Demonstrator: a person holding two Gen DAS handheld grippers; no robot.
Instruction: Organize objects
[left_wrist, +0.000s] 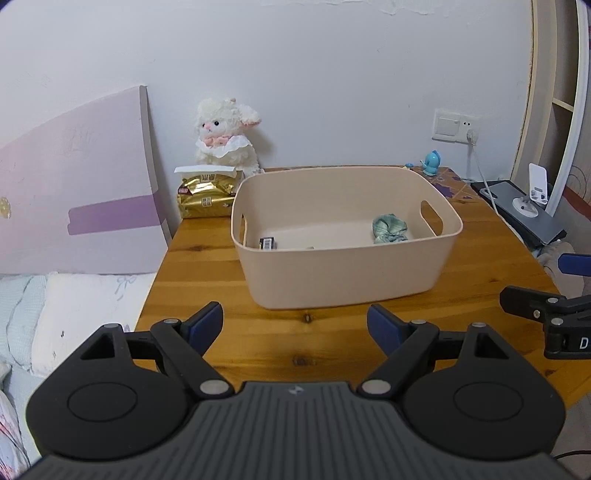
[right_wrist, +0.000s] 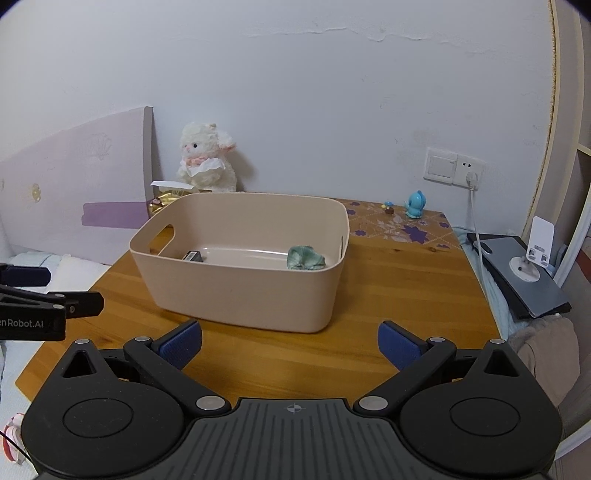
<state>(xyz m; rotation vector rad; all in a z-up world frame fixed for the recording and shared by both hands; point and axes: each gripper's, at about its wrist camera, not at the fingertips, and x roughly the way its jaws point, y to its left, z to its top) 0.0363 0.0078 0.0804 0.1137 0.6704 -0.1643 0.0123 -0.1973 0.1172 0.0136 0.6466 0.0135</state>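
Observation:
A beige plastic bin (left_wrist: 343, 273) (right_wrist: 240, 291) stands on the wooden table (left_wrist: 207, 266) (right_wrist: 406, 291). Inside lie a green cloth bundle (left_wrist: 389, 229) (right_wrist: 306, 258) and a small black box (left_wrist: 267, 242) (right_wrist: 194, 256). My left gripper (left_wrist: 295, 328) is open and empty, just in front of the bin. My right gripper (right_wrist: 290, 347) is open and empty, also in front of the bin; it shows at the right edge of the left wrist view (left_wrist: 546, 314). The left gripper shows at the left edge of the right wrist view (right_wrist: 55, 302).
A white plush lamb (left_wrist: 225, 136) (right_wrist: 207, 162) and a gold tissue pack (left_wrist: 207, 195) stand at the back left. A small blue figurine (left_wrist: 430, 162) (right_wrist: 415, 205) is at the back right. A laptop with a white stand (right_wrist: 524, 269) lies right of the table. A bed (left_wrist: 74, 306) lies left.

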